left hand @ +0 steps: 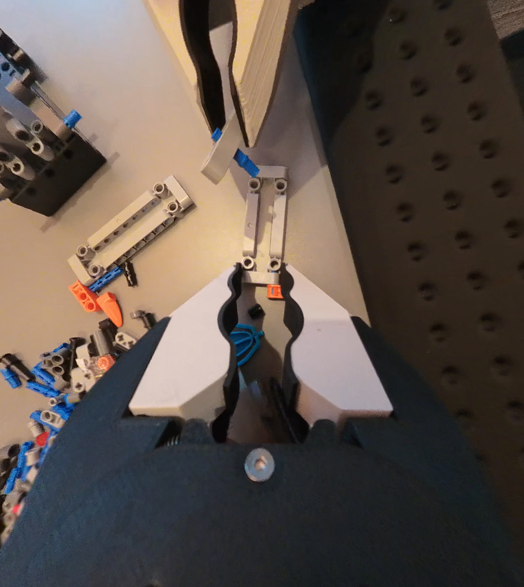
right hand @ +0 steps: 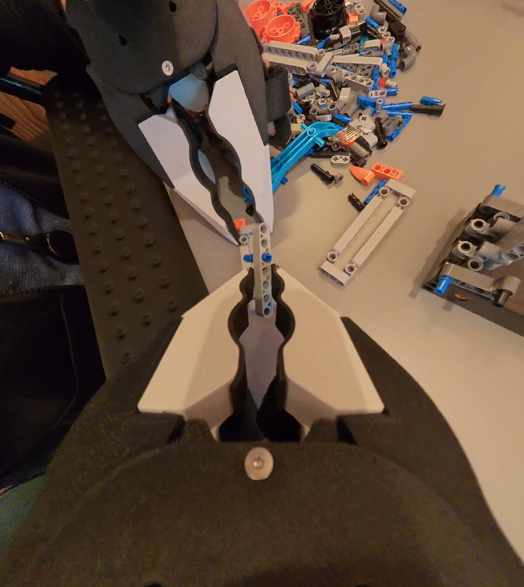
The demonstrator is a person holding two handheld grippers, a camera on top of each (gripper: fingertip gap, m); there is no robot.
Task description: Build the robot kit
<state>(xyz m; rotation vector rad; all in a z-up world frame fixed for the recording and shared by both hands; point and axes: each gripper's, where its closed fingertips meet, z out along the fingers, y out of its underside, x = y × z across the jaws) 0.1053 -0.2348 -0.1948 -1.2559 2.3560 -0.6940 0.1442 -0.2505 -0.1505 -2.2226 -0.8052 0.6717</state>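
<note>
left gripper (left hand: 260,273): clenched on near end of grey beam frame (left hand: 265,222) | right gripper (right hand: 262,274): grasping grey holed beam (right hand: 264,270) with blue pins, just above frame's far end | loose brick pile (right hand: 349,79) beyond

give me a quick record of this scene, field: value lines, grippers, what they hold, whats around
left gripper: shut on the near end of a grey frame piece lying on the table
right gripper: shut on a grey holed beam with blue pins
beam position: held edge-on over the frame's far end
second grey frame: flat on the table, apart
loose parts pile: grey, blue, black, orange pieces
black base with grey assembly: on the table
dark studded mat: along the table edge
</note>
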